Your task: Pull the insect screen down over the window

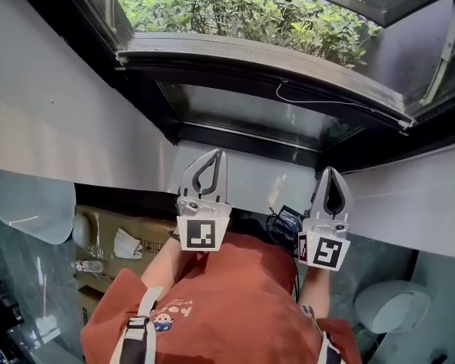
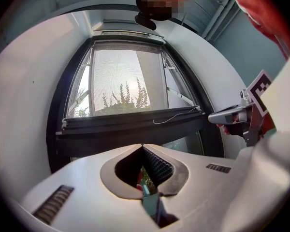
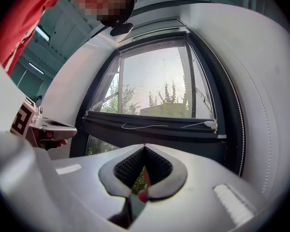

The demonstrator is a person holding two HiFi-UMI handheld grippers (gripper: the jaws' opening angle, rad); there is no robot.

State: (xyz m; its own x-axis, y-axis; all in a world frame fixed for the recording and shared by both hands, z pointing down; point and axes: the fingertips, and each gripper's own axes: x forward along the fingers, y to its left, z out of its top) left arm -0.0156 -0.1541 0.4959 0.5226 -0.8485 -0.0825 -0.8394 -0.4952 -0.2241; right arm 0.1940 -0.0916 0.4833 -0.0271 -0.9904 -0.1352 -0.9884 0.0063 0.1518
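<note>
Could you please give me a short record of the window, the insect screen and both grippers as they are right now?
window: black frame
insect screen: mesh covers the upper part, down to its dark bar
cord: white cord lies along the bar
below the bar: lower pane not covered
left gripper: shut, empty, short of the bar
right gripper: shut, empty, short of the bar
</note>
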